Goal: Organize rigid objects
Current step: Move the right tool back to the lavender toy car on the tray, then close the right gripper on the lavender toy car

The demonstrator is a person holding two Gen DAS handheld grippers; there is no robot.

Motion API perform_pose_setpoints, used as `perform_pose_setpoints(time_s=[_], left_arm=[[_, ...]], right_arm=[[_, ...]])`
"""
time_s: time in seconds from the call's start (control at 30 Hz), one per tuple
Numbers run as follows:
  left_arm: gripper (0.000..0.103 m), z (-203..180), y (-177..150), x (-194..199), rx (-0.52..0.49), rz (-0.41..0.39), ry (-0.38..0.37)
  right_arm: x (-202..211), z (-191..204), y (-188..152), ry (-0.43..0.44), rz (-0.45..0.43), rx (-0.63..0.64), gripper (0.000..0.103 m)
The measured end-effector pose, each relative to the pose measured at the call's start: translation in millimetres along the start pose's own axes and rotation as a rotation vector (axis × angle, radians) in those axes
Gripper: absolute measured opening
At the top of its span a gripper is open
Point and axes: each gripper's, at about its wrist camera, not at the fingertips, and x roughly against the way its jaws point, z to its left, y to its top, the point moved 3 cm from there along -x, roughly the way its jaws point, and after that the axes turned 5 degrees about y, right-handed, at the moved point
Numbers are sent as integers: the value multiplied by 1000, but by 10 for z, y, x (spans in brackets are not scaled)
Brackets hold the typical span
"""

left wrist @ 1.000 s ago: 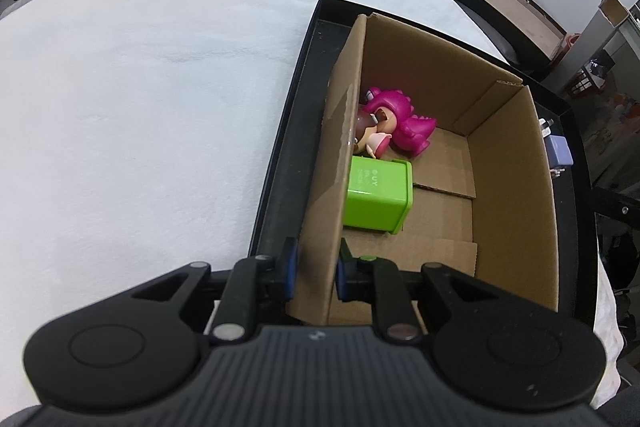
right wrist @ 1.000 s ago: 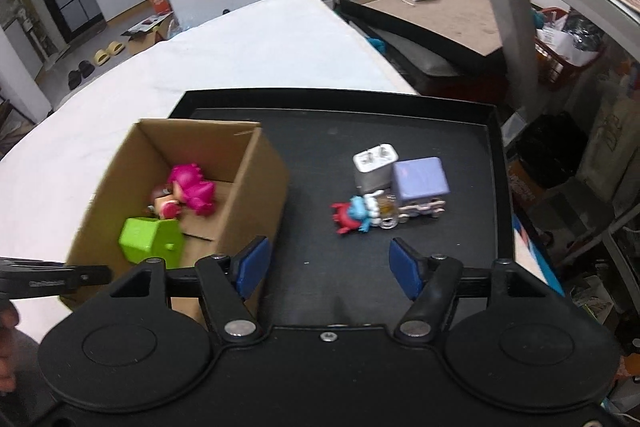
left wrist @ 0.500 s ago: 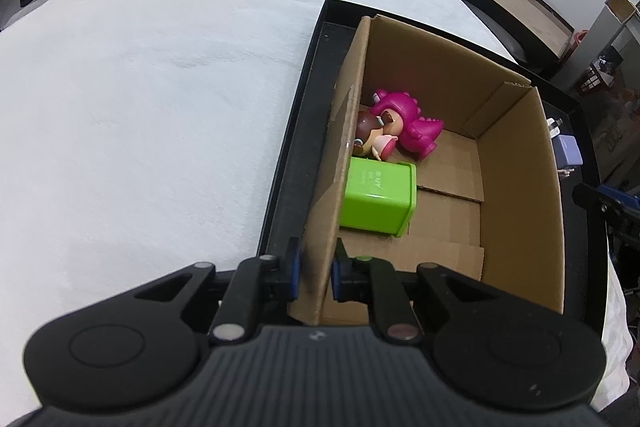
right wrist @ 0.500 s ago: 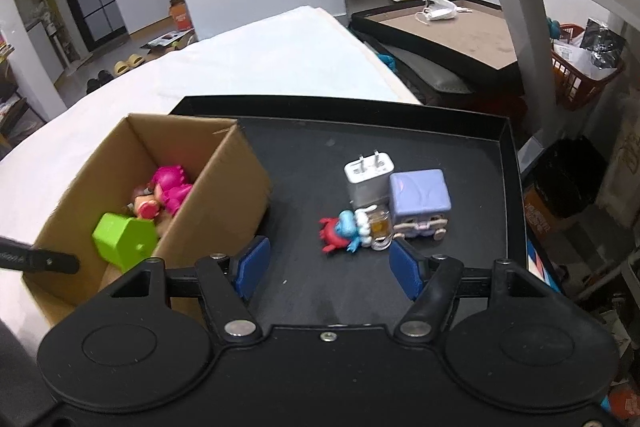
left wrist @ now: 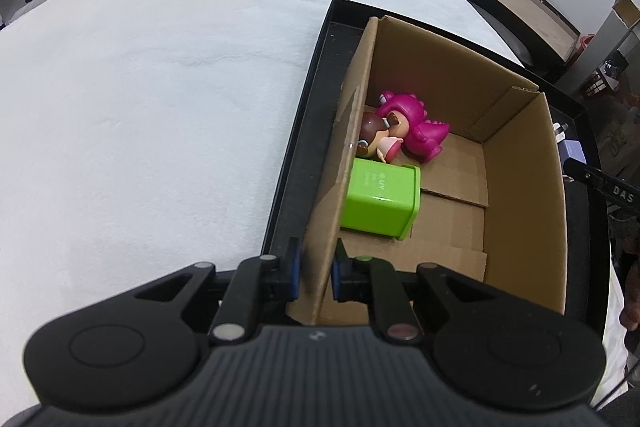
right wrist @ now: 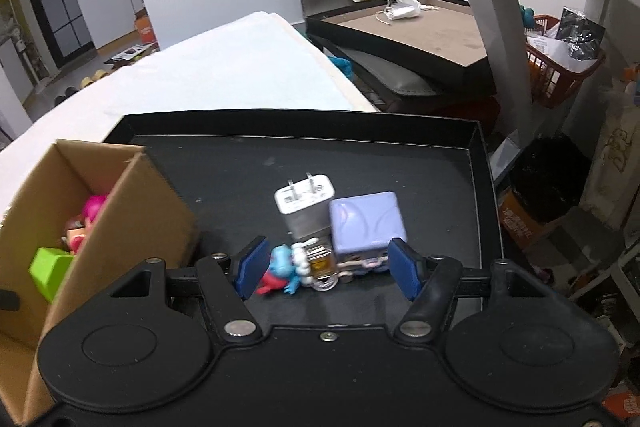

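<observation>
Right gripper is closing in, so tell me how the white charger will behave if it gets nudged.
The white charger stands on end, prongs up, so it probably tips easily. It looks like rigid, smooth plastic, likely slippery. It touches the purple block, which may shift too.

Brown cardboard box [left wrist: 516, 163] showing a magenta dinosaur toy [left wrist: 420, 131] and lime-green block [left wrist: 380, 201]; black tray [right wrist: 240, 163]; lilac cube [right wrist: 366, 223], white charger [right wrist: 304, 205], blue-red figure [right wrist: 282, 267].

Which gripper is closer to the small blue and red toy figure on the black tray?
Right. The right gripper has its open fingers on either side of the toy figure. The left gripper is away from it, shut on the cardboard box wall.
</observation>
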Motion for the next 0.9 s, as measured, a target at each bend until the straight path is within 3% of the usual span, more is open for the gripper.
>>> perform_pose_setpoints(time_s=[0.3, 0.9], left_arm=[[14, 19, 11, -7, 8, 6, -2], [14, -36, 15, -32, -21, 14, 37]], right_arm=[[-180, -131, 30, -46, 3, -13, 58], [-372, -304, 96, -103, -3, -23, 58]])
